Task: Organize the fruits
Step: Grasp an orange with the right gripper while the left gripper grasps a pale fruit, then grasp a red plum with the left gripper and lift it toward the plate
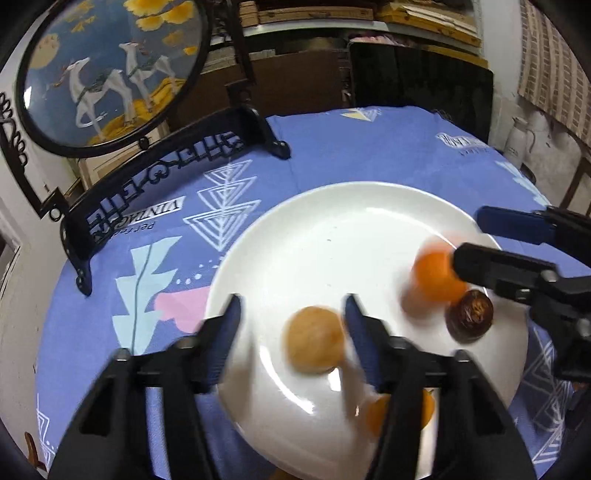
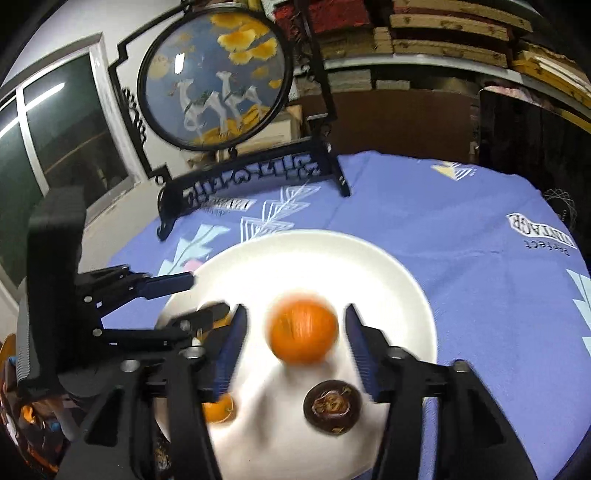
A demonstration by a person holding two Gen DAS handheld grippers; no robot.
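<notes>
A white plate lies on the blue patterned tablecloth. My left gripper is open over the plate's near side, and a blurred tan fruit sits between its fingers, clear of the left pad. My right gripper is open too, with a blurred orange between its fingers and a gap on both sides. A dark brown round fruit rests on the plate near the right finger. A smaller orange lies partly hidden behind the left finger. In the left wrist view the right gripper reaches in beside the orange.
A round framed picture of white deer stands on a black ornate stand at the table's back left. A white jug is beyond the table's right edge. Wooden boards fill shelves behind. The left gripper crosses the plate's left side.
</notes>
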